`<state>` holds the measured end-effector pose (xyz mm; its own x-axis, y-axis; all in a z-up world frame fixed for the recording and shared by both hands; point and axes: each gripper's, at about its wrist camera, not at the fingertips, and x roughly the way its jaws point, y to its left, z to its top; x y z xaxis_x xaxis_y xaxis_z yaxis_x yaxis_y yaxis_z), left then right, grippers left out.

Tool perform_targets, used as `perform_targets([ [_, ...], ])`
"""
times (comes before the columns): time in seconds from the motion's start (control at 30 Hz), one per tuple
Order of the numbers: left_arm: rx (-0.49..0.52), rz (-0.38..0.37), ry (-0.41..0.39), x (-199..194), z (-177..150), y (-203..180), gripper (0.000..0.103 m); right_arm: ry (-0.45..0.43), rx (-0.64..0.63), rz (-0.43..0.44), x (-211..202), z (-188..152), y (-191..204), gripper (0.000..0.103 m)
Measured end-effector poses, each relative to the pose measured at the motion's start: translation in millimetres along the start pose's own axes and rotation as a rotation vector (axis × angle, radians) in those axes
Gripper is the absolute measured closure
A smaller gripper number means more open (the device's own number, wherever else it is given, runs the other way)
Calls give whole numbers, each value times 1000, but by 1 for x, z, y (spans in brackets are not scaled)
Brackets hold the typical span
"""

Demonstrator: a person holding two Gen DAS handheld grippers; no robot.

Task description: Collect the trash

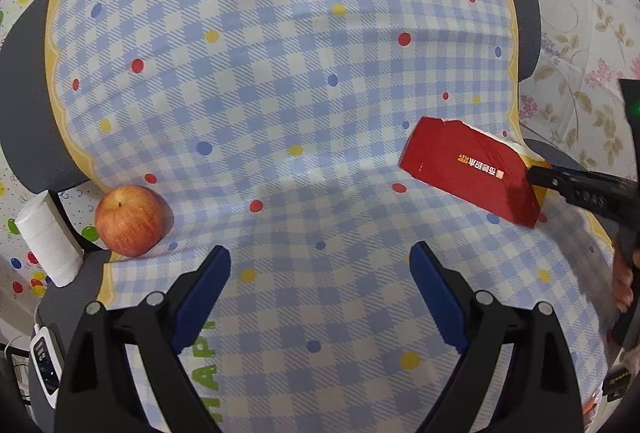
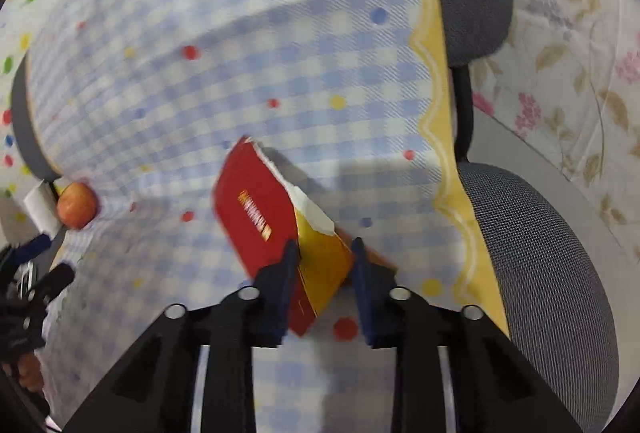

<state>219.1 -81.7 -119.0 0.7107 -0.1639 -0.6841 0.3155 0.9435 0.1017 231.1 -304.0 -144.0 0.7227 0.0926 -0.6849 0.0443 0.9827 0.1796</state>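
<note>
A torn red carton (image 1: 468,169) with a yellow end lies on the blue-checked tablecloth (image 1: 280,93) near its right edge. My right gripper (image 2: 323,251) is shut on the carton's (image 2: 260,209) yellow near end, one pad on each side. In the left wrist view the right gripper (image 1: 536,177) comes in from the right onto the carton's end. My left gripper (image 1: 320,265) stands open over bare cloth with nothing between its fingers, well left of the carton. A red-yellow apple (image 1: 130,221) rests at the cloth's left edge.
A white roll (image 1: 48,237) stands just left of the apple, off the cloth. A small white device (image 1: 44,357) with a cable lies at the lower left. Grey mesh chairs (image 2: 540,273) stand along the table's right side. A hand (image 1: 624,281) holds the right gripper's handle.
</note>
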Motion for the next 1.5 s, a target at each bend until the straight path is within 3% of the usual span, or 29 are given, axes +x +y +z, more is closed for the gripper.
perform_targets([
  [0.03,-3,2,-2,-3,0,1,15,-1,-7,30,-7,-5,7,97],
  [0.17,-4,12,-14,-15,-2,5,15,27,-13,140,-29,-27,36,97],
  [0.27,-5,21,-19,-23,-4,9,15,51,-50,175,-42,-39,53,89],
  [0.3,-8,26,-21,-26,-5,11,15,52,-63,173,-47,-41,56,81],
  [0.33,-11,26,-22,-28,-5,13,15,41,-77,157,-52,-42,60,71],
  [0.4,-15,27,-26,-32,-5,16,15,20,-90,134,-63,-43,60,64],
  [0.73,32,-27,-39,-37,-8,-7,15,-71,-23,-159,-83,-36,8,64],
  [0.93,83,-114,-27,-22,-5,-40,15,-60,10,-194,-75,-34,-19,64],
  [1.07,144,-180,23,4,-3,-72,15,-62,28,-185,-67,-27,-28,63],
  [1.2,197,-192,80,32,3,-100,7,-49,43,-189,-54,-21,-38,36],
  [1.5,225,-243,219,72,9,-123,7,-35,59,-167,-32,-9,-55,38],
])
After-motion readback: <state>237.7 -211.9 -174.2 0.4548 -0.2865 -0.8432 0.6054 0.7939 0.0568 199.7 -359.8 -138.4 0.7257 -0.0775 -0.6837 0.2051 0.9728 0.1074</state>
